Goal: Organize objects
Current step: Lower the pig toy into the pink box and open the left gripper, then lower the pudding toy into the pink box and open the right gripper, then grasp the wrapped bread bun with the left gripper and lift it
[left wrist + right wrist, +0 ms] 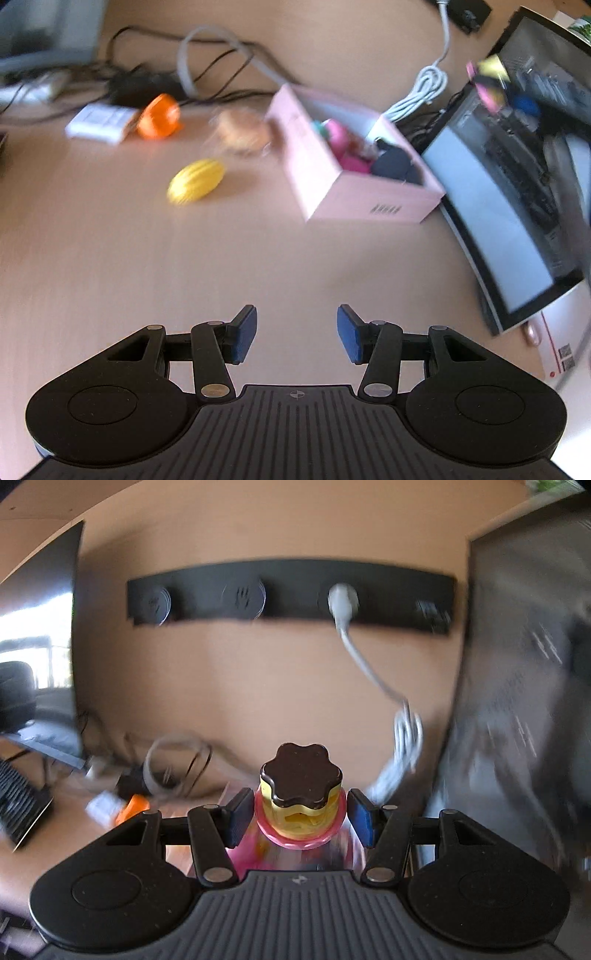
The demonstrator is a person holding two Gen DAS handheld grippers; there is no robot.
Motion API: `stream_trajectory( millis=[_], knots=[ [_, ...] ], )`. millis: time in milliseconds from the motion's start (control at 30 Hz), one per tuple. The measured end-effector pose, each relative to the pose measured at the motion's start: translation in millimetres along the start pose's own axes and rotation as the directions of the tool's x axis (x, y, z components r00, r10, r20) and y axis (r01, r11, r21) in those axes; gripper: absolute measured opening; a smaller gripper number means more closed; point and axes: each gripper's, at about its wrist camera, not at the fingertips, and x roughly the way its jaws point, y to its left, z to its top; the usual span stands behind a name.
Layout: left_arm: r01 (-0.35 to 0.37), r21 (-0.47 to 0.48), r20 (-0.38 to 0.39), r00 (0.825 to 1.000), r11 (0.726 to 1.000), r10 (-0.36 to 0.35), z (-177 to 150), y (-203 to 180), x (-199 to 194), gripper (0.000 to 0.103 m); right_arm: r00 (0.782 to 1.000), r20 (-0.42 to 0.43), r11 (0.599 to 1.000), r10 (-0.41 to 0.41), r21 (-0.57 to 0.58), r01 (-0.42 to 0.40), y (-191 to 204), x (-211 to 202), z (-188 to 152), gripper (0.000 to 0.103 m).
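Cables (207, 74) lie behind pink box (332, 177); left tool (296, 334) apart, empty; right tool (300, 821) straddles toy (301, 797)

Left wrist: aimed steeply down over its tongs (296, 334) at the tabletop (258, 258), fairly near. Right wrist: aimed flatter toward the back wall. Shared: orange object (159, 116) (133, 806) and cable tangle (207, 70) (177, 766), upper left and lower left.

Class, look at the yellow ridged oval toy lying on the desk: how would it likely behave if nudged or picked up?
The yellow ridged toy lies on its side, and its rounded oval shape suggests it may roll when nudged. Its lengthwise ridges probably help the jaws grip. It looks like moulded plastic, so likely stiff and light, though the picture is blurred.
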Motion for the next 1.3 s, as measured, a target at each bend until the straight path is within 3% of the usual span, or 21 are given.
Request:
stream_trajectory(
  millis=[33, 100, 233, 467, 633, 800, 967, 1100, 1133, 1233, 1267, 1300],
  knots=[
    [-0.009, -0.013, -0.002, 1.000, 1.000, 0.009, -4.0, 5.6, -3.0, 0.052, 1.000, 0.001, 1.000, -0.018, -0.008, 0.018, 1.9, 8.4, 6.5, 0.074],
    [-0.035, -0.041, 0.000, 0.999, 0.999, 0.035, -8.6, 16.9, -8.4, 0.052, 1.000, 0.018, 1.000, -0.024, -0.008, 0.024, 6.0, 17.4, 17.0, 0.087],
    [-0.075, -0.089, 0.006, 0.997, 0.993, 0.076, -9.5, 37.0, -15.9, 0.052, 0.999, 0.052, 0.999, 0.018, -0.028, -0.017, 19.5, 16.9, 18.1, 0.103],
    [-0.070, -0.092, 0.014, 0.997, 0.993, 0.072, 13.6, 43.2, -3.9, 0.052, 1.000, 0.005, 0.995, 0.002, -0.098, -0.002, 37.0, 13.9, -7.0, 0.103],
    [-0.024, -0.107, 0.072, 0.997, 0.994, 0.032, 64.6, 43.2, 16.2, 0.052, 0.997, -0.076, 0.994, -0.006, -0.112, -0.002, 40.6, 4.1, -42.8, 0.103],
    [0.014, -0.089, 0.090, 0.996, 0.996, -0.006, 133.2, 39.2, 52.0, 0.052, 0.987, -0.149, 0.985, -0.064, -0.167, 0.038, 52.7, -11.2, -89.8, 0.103],
    [-0.038, -0.169, 0.058, 0.997, 0.985, 0.049, 183.7, 43.1, 102.0, 0.052, 0.971, -0.221, 0.984, -0.094, -0.170, 0.057, 58.4, -34.7, -126.8, 0.103],
    [-0.123, -0.106, -0.022, 0.992, 0.987, 0.121, 196.7, 32.7, 136.9, 0.053, 0.955, -0.269, 0.982, -0.126, -0.171, 0.082, 57.0, -49.9, -145.3, 0.103],
    [-0.137, -0.092, -0.037, 0.990, 0.986, 0.134, 196.5, 30.8, 144.2, 0.063, 0.950, -0.281, 0.982, -0.134, -0.165, 0.090, 56.0, -52.6, -149.2, 0.103],
    [-0.147, -0.100, -0.024, 0.989, 0.984, 0.145, 195.3, 28.1, 154.9, 0.074, 0.935, -0.324, 0.987, -0.140, -0.117, 0.108, 50.0, -55.5, -159.8, 0.103],
    [-0.145, -0.101, -0.016, 0.989, 0.984, 0.145, 194.8, 27.3, 156.3, 0.072, 0.930, -0.341, 0.989, -0.138, -0.095, 0.112, 47.9, -54.0, -163.4, 0.103],
    [-0.131, -0.098, -0.006, 0.991, 0.986, 0.131, 193.7, 26.3, 156.9, 0.065, 0.925, -0.357, 0.991, -0.132, -0.077, 0.112, 46.7, -53.1, -166.6, 0.103]
  ],
)
